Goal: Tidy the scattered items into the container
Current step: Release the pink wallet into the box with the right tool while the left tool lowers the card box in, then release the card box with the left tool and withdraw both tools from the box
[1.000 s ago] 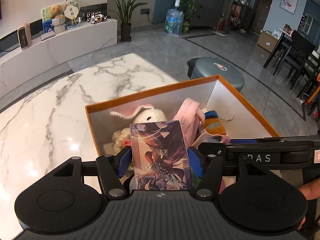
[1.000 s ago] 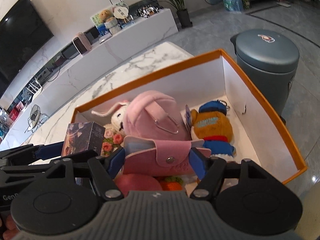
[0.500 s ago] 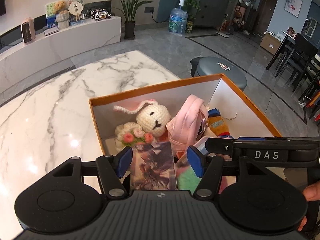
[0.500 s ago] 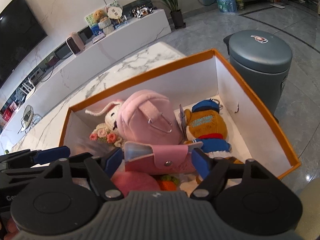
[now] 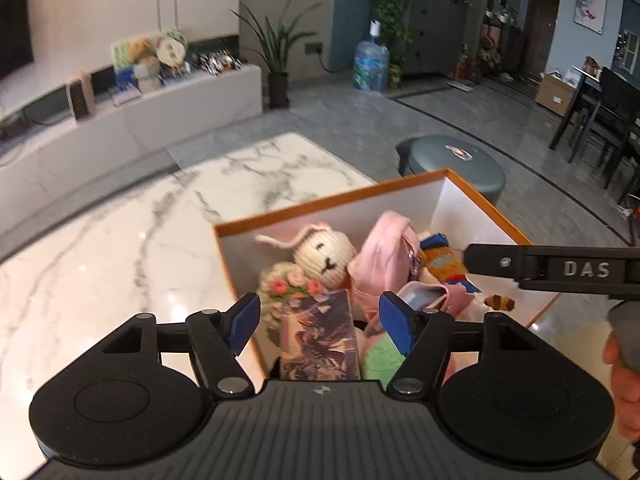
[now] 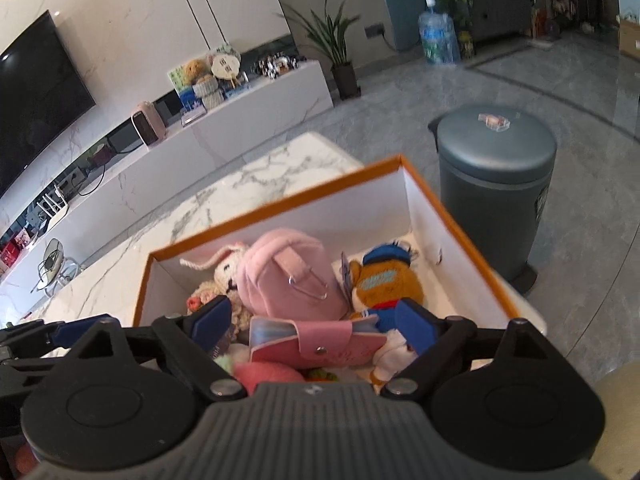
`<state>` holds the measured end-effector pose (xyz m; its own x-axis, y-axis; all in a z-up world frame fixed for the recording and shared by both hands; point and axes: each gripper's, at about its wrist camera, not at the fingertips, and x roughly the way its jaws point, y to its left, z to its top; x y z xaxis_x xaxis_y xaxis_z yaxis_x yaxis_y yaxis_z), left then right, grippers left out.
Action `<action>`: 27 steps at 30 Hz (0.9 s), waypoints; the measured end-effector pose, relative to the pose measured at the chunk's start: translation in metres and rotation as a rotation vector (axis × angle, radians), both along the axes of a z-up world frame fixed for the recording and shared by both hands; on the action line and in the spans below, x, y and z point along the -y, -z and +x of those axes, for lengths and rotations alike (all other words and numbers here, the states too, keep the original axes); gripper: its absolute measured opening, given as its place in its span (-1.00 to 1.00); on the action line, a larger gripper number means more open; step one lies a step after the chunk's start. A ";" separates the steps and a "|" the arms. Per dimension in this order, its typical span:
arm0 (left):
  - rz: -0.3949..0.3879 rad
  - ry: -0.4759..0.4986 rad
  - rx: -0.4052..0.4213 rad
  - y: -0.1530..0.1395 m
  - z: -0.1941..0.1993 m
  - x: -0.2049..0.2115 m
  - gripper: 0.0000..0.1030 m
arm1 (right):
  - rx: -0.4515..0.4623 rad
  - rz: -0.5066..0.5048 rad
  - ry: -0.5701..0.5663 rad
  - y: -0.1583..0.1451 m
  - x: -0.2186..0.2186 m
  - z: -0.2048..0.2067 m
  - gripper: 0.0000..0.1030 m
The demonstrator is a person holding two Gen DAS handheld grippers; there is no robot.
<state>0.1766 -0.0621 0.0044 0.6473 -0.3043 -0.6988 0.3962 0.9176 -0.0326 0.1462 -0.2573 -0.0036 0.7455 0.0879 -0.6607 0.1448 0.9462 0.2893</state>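
I can't see the card box's (image 5: pixel 318 340) lower end — my left gripper's body covers it. The pink wallet's (image 6: pixel 320 346) bottom edge hides likewise; the far shelf trinkets (image 5: pixel 214 60) blur.

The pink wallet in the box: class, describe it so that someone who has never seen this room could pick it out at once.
Find the orange-rimmed box on the marble table. Among the toys inside, look just in front of the pink backpack. The pink wallet lies there, flat, with a flap and one metal snap, unlike its soft, rounded neighbours.
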 end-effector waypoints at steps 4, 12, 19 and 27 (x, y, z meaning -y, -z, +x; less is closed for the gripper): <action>-0.008 -0.029 0.035 -0.012 -0.013 -0.006 0.51 | 0.038 -0.064 0.007 -0.019 -0.006 -0.013 0.82; 0.041 -0.057 0.088 -0.029 -0.042 -0.007 0.61 | 0.089 -0.108 -0.003 -0.042 -0.018 -0.047 0.87; 0.042 -0.072 0.138 -0.033 -0.070 -0.008 0.64 | 0.098 -0.114 -0.002 -0.043 -0.026 -0.076 0.87; 0.029 -0.061 0.136 -0.032 -0.092 -0.007 0.64 | 0.090 -0.120 -0.001 -0.038 -0.031 -0.102 0.87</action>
